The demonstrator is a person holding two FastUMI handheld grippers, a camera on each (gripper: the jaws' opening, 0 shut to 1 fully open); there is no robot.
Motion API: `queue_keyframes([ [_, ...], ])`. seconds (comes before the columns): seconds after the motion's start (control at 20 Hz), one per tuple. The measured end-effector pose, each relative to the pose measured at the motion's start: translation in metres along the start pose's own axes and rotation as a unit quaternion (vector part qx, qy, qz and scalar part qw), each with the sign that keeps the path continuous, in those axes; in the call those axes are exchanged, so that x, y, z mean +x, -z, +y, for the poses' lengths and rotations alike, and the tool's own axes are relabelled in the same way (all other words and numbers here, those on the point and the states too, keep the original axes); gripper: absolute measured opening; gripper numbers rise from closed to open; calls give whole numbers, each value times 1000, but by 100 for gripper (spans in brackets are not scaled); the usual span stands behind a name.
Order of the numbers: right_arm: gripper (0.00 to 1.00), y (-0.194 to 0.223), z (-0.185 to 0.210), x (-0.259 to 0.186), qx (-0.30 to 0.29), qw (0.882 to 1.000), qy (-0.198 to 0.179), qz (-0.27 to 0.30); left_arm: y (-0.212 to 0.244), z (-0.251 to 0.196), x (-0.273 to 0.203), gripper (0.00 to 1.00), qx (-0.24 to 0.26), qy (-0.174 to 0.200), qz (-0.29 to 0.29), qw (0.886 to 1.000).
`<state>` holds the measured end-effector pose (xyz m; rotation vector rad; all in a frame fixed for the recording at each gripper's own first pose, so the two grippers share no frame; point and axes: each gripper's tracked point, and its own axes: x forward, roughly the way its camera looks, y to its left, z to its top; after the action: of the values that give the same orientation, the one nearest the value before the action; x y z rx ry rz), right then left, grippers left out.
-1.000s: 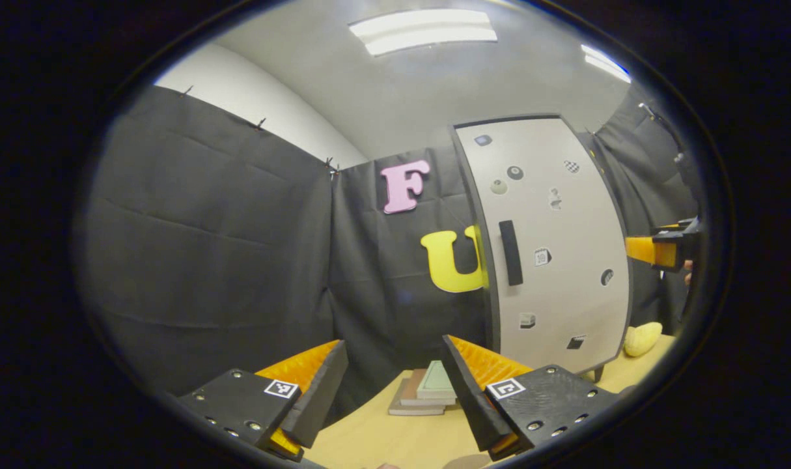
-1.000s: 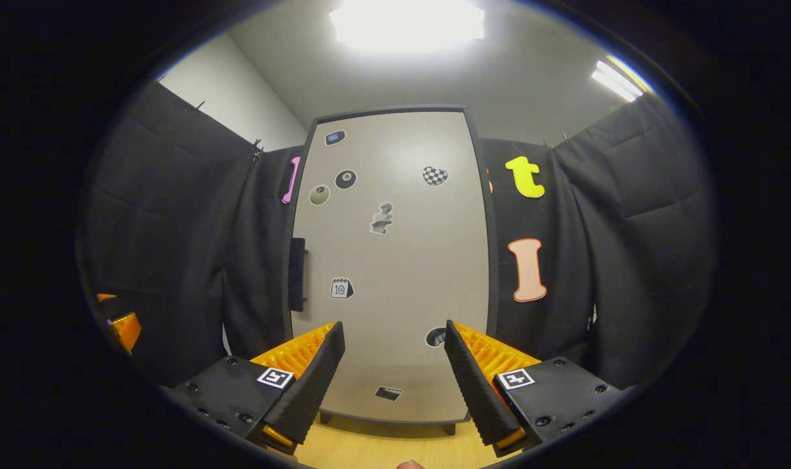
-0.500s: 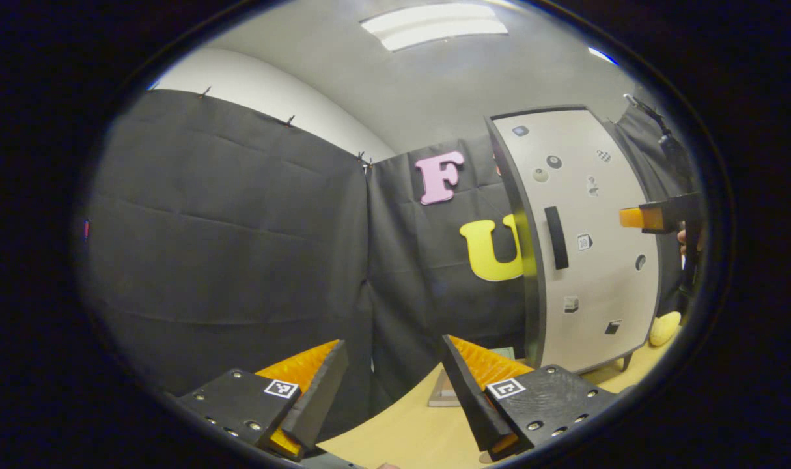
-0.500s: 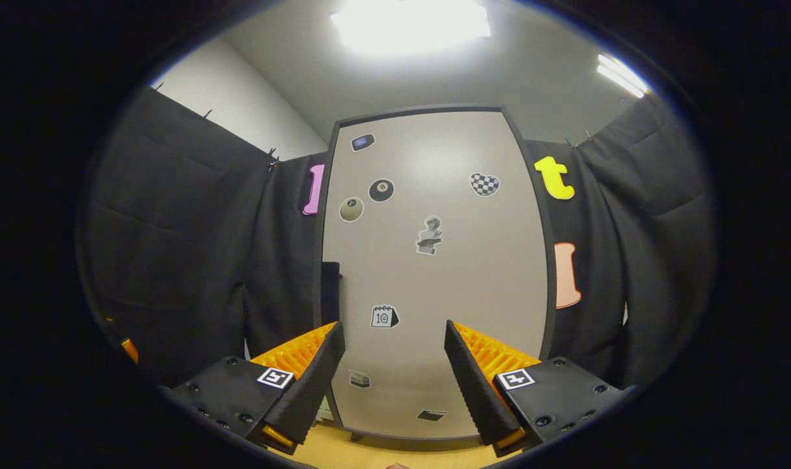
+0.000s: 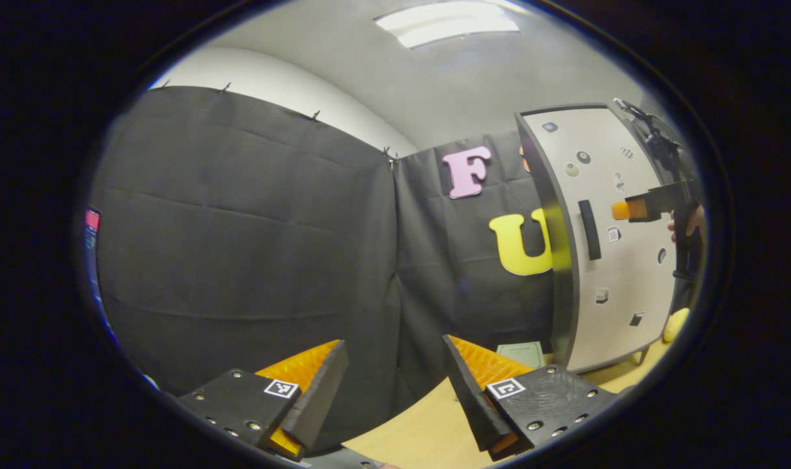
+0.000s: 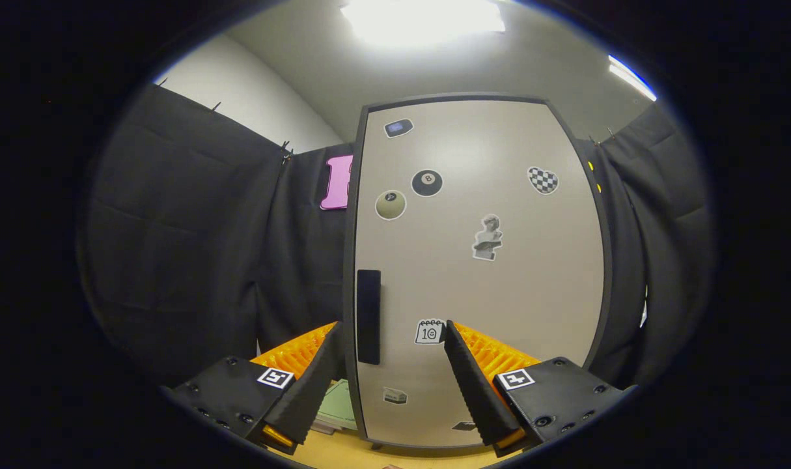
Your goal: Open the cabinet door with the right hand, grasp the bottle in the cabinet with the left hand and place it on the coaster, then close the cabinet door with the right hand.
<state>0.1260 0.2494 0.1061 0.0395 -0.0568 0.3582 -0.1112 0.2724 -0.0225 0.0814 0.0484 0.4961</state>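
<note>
A tall cabinet with a pale door (image 6: 480, 273) covered in stickers stands shut before my right gripper (image 6: 392, 378). Its black bar handle (image 6: 368, 316) runs down the door's left edge, just above and between my open right fingers. In the left gripper view the same cabinet (image 5: 620, 260) stands at the far right with its handle (image 5: 588, 229) facing me, and the right gripper (image 5: 636, 208) hovers in front of the door, held by a hand (image 5: 685, 225). My left gripper (image 5: 395, 391) is open over the wooden table (image 5: 428, 430), holding nothing. The bottle is hidden behind the door.
A stack of flat green and brown coasters (image 5: 522, 354) lies on the table left of the cabinet's foot, seen again as a green pad (image 6: 335, 404) in the right gripper view. A yellow rounded object (image 5: 676, 324) sits to the cabinet's right. Black cloth walls surround the booth.
My right gripper has moved closer to the door and leftward, so the handle now sits between its fingers. My left gripper has swung to the left, shifting the cabinet toward its right edge.
</note>
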Motion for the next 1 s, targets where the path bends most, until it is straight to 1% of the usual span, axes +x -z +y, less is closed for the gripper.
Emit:
queue_keyframes([
  [0.2,98,7,15,26,-10,1000,-1,14,7,19,4,89,2,-18,5,1000],
  [0.35,98,11,20,45,-16,1000,7,21,12,38,6,89,6,-31,8,999],
  [0.45,98,16,24,59,-14,999,8,31,15,49,8,89,8,-40,11,999],
  [0.5,98,18,26,66,-13,999,8,37,17,53,8,87,8,-44,13,999],
  [0.65,97,28,30,83,-16,998,14,57,20,66,9,87,10,-54,14,998],
  [0.75,85,35,29,93,-19,997,21,71,21,72,10,92,10,-58,15,998],
  [0.8,83,39,29,97,-16,997,22,79,23,74,9,92,11,-59,15,998],
  [0.85,84,41,30,101,-12,996,21,85,23,76,10,89,11,-60,16,998],
  [0.9,83,43,30,104,-8,996,22,91,24,77,11,92,12,-61,17,998],
  [1.0,68,43,27,108,-2,995,32,94,26,81,11,92,11,-64,19,998],
])
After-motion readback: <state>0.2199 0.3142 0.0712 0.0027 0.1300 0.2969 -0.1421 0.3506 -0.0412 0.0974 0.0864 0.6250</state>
